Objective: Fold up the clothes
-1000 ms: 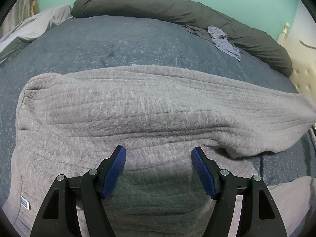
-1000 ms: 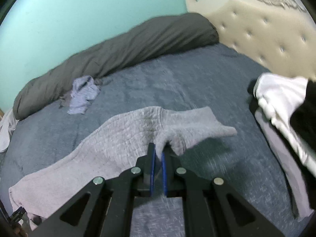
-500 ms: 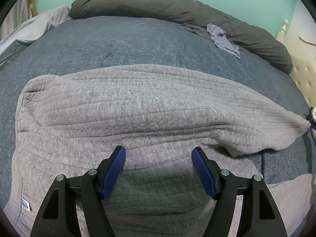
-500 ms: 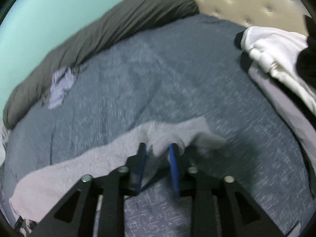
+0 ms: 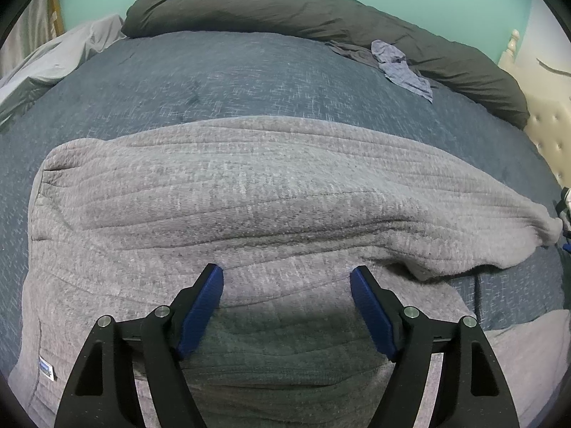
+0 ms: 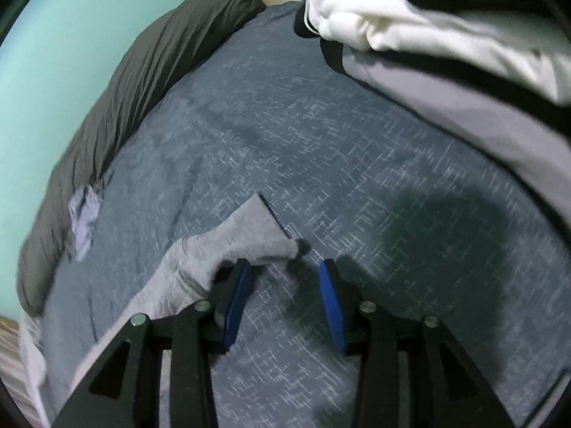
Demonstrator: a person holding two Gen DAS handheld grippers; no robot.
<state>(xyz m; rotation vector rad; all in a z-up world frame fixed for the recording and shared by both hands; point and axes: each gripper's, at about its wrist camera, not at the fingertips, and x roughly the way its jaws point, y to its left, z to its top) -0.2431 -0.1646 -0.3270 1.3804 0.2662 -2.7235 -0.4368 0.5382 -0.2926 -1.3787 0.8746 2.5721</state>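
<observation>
Clearly the grey sweater [image 5: 249,207] lies spread across the near half of the bed [image 5: 214,75], its body flat along the near edge and one sleeve laid out toward the right edge, ending in a cuff [image 6: 264,228]. That layout looks meant to flatten the garment so its parts can be turned in neatly; whether the sleeve is being opened out or is about to be folded back over the body cannot be settled from this moment alone.

At the left, the left gripper [image 5: 287,274] hovers low over the sweater's body near its hem, jaws spread wide, gripping nothing; contact with the knit cannot be judged. A small label [image 5: 46,369] shows at the near left corner of the garment.

Toward the right, the right gripper [image 6: 285,267] hangs just beside the cuff, jaws parted with only bedcover between them, its left finger close against the sleeve edge. Beyond it, at the far right corner, sits a pile of white and dark clothes [image 6: 410,18].
</observation>
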